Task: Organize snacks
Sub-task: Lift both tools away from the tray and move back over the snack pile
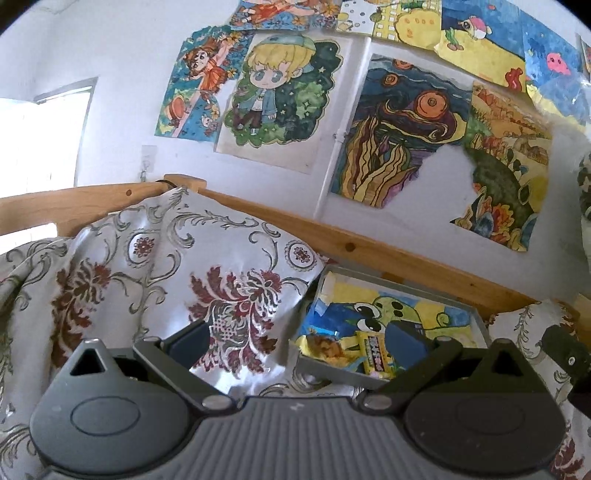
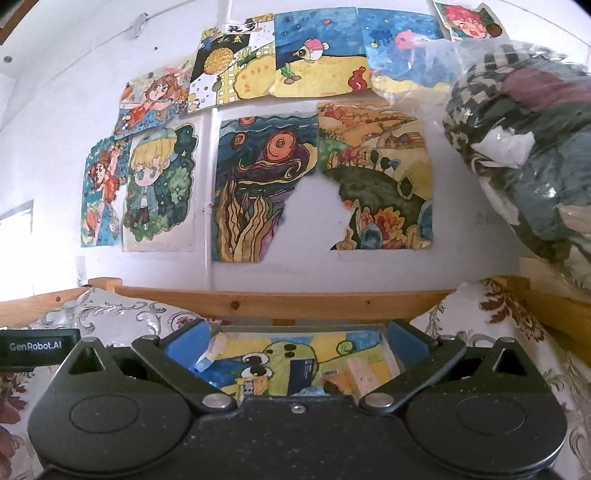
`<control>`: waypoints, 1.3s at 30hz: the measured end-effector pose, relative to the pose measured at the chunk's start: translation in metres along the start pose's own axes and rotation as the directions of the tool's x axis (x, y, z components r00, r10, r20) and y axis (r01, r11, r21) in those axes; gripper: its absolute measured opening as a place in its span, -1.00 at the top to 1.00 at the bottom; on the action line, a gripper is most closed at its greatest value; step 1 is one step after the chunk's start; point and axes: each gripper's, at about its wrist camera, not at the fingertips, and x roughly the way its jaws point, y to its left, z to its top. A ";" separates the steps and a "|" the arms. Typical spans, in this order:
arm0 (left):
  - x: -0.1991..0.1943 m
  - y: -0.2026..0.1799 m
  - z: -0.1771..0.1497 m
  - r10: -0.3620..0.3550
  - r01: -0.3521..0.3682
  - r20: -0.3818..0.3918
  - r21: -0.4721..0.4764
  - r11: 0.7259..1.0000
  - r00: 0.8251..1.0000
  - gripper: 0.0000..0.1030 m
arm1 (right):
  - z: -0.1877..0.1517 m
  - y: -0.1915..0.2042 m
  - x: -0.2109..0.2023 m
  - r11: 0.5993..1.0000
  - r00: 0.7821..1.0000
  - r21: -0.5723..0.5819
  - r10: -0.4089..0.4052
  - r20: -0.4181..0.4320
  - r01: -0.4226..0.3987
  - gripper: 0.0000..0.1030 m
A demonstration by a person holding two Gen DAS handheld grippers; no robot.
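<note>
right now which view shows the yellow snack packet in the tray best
The left wrist view: the yellow snack packet lies unobstructed at the grey tray's near edge, print visible. In the right wrist view the hand-held gripper's body hides most of the tray floor; only a small yellow printed sliver shows, possibly the same packet.

Only clearly readable bit: "GenRobot.AI" in white on a black tag (image 2: 38, 347) at the far left of the right wrist view (looks like part of the other gripper). Two black Chinese characters on a white strip (image 2: 240, 28) up top among the wall drawings, too blurry to make out. Some print on a yellow snack packet (image 1: 376, 356) in the grey tray (image 1: 480, 325), unreadable too.
</note>
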 end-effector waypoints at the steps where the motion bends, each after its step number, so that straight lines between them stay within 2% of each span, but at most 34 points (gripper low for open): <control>1: -0.005 0.002 -0.003 -0.003 0.003 0.005 0.005 1.000 1.000 -0.99 | -0.002 0.001 -0.004 1.000 1.000 0.001 -0.003 0.000 0.003 -0.99; 7: -0.026 0.009 -0.018 -0.013 0.012 0.018 0.029 0.999 1.000 -0.99 | -0.016 0.007 -0.032 0.999 0.999 -0.006 -0.034 0.007 0.034 -0.99; 13: -0.045 0.017 -0.036 -0.023 0.022 0.014 0.058 0.998 1.000 -0.99 | -0.031 0.009 -0.053 0.998 0.998 -0.005 -0.059 -0.025 0.059 -0.99; 25: -0.063 0.039 -0.076 -0.042 0.044 -0.069 0.031 0.999 0.997 -0.99 | -0.067 0.023 -0.094 0.997 0.991 -0.059 -0.049 -0.123 0.042 -0.99; 39: -0.067 0.051 -0.111 -0.027 0.039 -0.169 0.067 0.997 0.985 -0.99 | -0.094 0.029 -0.094 0.996 0.953 -0.071 -0.075 -0.294 0.057 -0.99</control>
